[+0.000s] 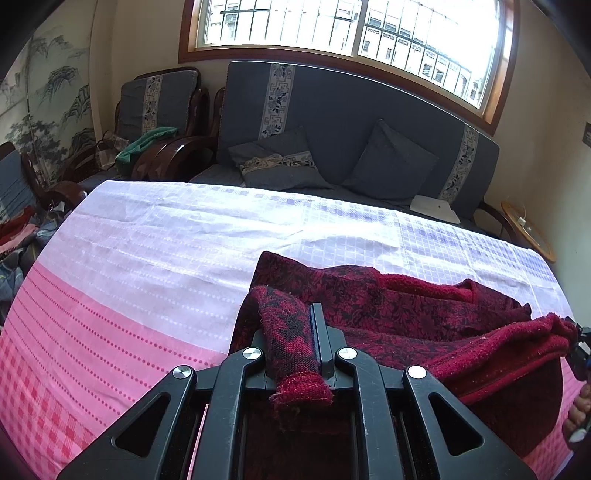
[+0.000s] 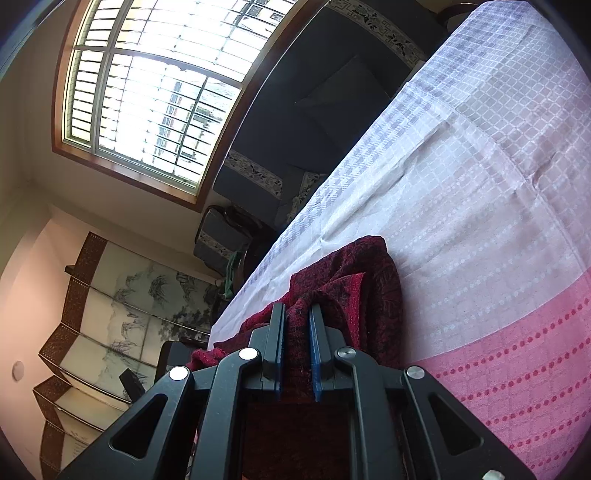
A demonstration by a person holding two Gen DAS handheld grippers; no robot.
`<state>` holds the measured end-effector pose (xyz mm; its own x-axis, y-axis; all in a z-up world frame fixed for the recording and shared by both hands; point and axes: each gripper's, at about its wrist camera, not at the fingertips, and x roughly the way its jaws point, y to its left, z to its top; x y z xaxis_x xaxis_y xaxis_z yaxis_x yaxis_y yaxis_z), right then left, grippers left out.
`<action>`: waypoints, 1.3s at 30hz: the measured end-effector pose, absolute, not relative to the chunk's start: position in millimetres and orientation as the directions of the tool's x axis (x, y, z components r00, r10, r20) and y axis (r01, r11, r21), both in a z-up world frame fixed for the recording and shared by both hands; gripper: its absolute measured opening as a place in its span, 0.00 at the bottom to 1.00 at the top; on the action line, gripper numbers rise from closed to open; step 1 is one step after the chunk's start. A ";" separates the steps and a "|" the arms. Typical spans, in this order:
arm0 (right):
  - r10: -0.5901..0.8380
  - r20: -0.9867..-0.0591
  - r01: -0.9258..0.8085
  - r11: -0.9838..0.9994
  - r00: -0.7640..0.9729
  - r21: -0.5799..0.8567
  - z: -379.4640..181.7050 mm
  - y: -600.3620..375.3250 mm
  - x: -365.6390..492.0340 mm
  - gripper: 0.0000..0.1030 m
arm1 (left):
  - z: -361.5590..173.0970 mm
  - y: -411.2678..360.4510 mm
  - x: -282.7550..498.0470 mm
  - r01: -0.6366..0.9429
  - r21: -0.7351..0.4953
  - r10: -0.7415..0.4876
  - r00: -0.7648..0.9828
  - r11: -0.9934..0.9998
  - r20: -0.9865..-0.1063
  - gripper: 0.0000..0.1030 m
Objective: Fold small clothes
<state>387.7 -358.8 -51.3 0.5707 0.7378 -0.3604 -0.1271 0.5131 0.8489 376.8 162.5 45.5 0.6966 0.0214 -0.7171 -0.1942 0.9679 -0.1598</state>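
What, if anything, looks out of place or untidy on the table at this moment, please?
Only the red garment: it lies bunched rather than flat on the pink and white cloth, one end pinched in the left gripper, another in the right gripper. Nothing looks spilled or damaged.

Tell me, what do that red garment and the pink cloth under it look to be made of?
Red garment: seemingly knitted wool or acrylic, matte and fuzzy, with a dark floral pattern and a ribbed cuff. Pink cloth: likely thin woven cotton, matte, with creases and woven checks and dots.

Home living room: cushioned wooden sofa, armchair, painted folding screen, barred window.
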 end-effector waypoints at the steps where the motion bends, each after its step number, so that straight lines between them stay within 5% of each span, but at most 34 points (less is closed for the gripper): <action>1: 0.738 -0.362 -0.127 0.514 0.570 0.848 -51.0 -357.7 388.1 0.12 | 44.0 163.3 378.3 -0.196 -0.165 0.018 0.694 0.967 -0.719 0.12; 15: 0.734 -0.372 -0.112 0.517 0.567 0.849 -60.0 -353.9 395.5 0.12 | 34.5 166.8 394.9 -0.202 -0.177 0.003 0.669 0.963 -0.743 0.14; 27: 0.736 -0.365 -0.110 0.508 0.570 0.854 -64.8 -352.8 399.5 0.13 | 28.1 189.5 408.9 -0.233 -0.355 -0.137 0.632 0.906 -0.763 0.23; 30: 0.740 -0.347 -0.105 0.488 0.576 0.866 -66.9 -355.3 398.4 0.14 | 30.2 197.4 410.4 -0.240 -0.431 -0.194 0.636 0.870 -0.747 0.42; 32: 0.749 -0.332 -0.098 0.465 0.573 0.880 -69.3 -356.8 398.9 0.15 | 32.8 206.4 409.5 -0.256 -0.501 -0.228 0.662 0.826 -0.714 0.66; 39: 0.700 -0.284 -0.066 0.428 0.655 0.902 -66.7 -382.8 389.8 0.30 | 41.5 236.2 401.8 -0.314 -0.578 -0.208 0.719 0.753 -0.663 0.75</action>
<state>389.8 -382.8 -66.7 0.6546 0.7005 -0.2842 -0.0661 0.4276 0.9015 401.8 236.2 41.5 0.7194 -0.2085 -0.6626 -0.3144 0.7528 -0.5783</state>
